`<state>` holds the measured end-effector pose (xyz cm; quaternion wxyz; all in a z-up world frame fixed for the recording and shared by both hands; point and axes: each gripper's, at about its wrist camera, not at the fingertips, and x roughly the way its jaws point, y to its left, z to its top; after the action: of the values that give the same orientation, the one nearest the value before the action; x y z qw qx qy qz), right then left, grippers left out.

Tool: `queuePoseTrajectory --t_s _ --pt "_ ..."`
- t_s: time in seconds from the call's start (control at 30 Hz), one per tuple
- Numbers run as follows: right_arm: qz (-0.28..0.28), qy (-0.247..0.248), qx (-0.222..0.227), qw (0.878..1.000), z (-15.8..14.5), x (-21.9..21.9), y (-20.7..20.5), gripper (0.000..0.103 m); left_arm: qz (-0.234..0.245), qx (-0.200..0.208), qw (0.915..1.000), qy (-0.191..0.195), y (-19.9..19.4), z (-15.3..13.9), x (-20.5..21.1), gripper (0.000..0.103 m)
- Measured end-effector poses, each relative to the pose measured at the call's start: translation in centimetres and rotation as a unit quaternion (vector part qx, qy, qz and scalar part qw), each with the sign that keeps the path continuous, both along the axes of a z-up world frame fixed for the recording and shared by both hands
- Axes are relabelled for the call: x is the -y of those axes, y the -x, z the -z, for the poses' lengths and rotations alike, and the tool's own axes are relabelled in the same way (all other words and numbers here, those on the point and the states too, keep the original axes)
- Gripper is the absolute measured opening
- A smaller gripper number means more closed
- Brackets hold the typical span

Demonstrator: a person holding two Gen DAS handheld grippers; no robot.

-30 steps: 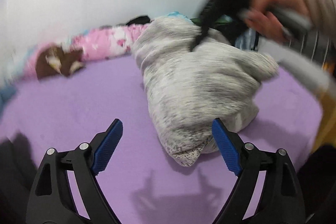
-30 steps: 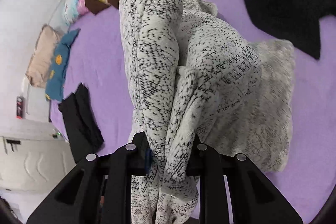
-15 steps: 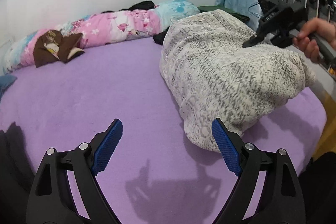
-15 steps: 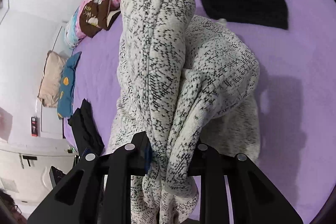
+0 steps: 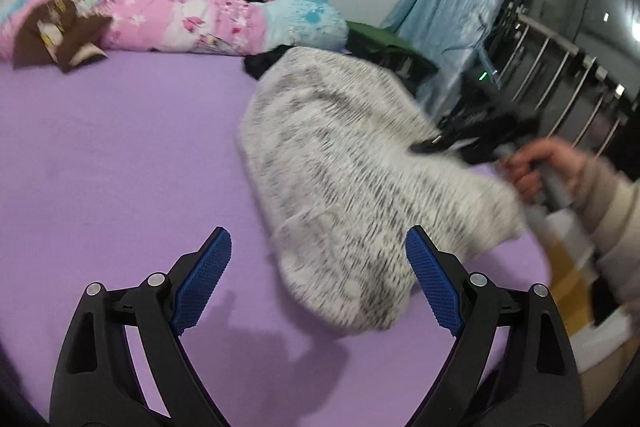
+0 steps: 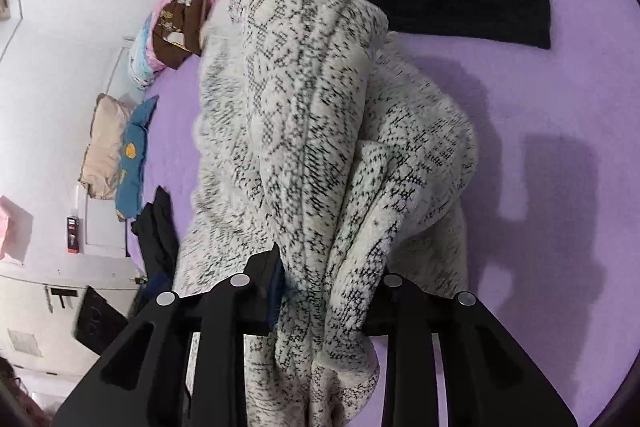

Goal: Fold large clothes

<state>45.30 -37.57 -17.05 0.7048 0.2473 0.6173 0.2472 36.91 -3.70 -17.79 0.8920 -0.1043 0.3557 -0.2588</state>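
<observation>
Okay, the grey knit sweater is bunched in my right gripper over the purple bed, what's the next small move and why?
Probably let the right gripper finish releasing the sweater. Its jaws have just been opening with a thick fold between them, and most of the sweater already rests on the purple sheet. The left gripper is open and empty near the closest edge, ready to smooth it.

Bedroom: purple bed (image 5: 120, 155), pillows (image 6: 106, 147).

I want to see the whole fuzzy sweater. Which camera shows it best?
The left wrist view: the sweater lies there nearly whole on the purple bed, though blurred. The right wrist view shows only bunched folds close up, running between the right gripper jaws.
</observation>
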Motion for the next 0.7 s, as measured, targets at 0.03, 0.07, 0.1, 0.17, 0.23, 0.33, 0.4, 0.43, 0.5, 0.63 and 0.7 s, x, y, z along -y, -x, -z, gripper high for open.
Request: queuePoseTrajectory --t_s 0.03,0.07,0.1,0.17,0.23,0.33,0.4,0.43,0.5,0.63,0.7 --pt "0.003 0.003 -0.003 1.000 0.8 0.2 -0.5 0.028 0.005 -0.003 0.9999 0.011 -0.6 0.0 0.4 0.086" --pt "0.006 0.003 -0.006 1.000 1.2 0.5 -0.7 0.029 0.008 -0.005 0.9999 0.011 -0.9 0.0 0.9 0.086" --pt "0.010 0.004 -0.010 1.000 1.9 0.7 -1.0 0.029 0.013 -0.008 0.9999 0.000 -1.5 0.2 1.8 0.086" --pt "0.013 0.007 -0.011 1.000 2.7 1.0 -1.2 0.031 0.030 -0.002 0.9990 -0.033 -2.3 0.5 3.8 0.086" --pt "0.014 0.009 -0.015 1.000 3.5 1.1 -1.3 0.032 0.029 0.001 0.9973 -0.067 -2.7 0.8 5.3 0.088" --pt "0.004 0.035 -0.018 0.999 4.5 0.3 -1.5 0.036 0.031 -0.015 0.9981 -0.051 -3.0 1.4 5.9 0.088" --pt "0.002 0.040 -0.021 0.999 5.2 -0.3 -1.8 0.037 0.036 -0.030 0.9982 -0.038 -3.7 1.7 5.7 0.089" --pt "0.002 0.041 -0.022 0.999 5.3 -0.6 -1.9 0.037 0.036 -0.039 0.9981 -0.029 -4.0 1.7 5.6 0.089" --pt "-0.003 0.048 -0.013 0.999 5.4 -1.1 -2.3 0.038 0.038 -0.048 0.9981 -0.012 -4.4 1.7 5.4 0.089" --pt "0.006 0.042 -0.014 0.999 5.7 -1.5 -2.5 0.038 0.051 -0.056 0.9971 0.008 -4.4 1.7 5.7 0.089" --pt "0.008 0.048 -0.010 0.999 5.9 -1.2 -2.3 0.039 0.054 -0.063 0.9963 0.024 -4.4 1.8 5.8 0.089"
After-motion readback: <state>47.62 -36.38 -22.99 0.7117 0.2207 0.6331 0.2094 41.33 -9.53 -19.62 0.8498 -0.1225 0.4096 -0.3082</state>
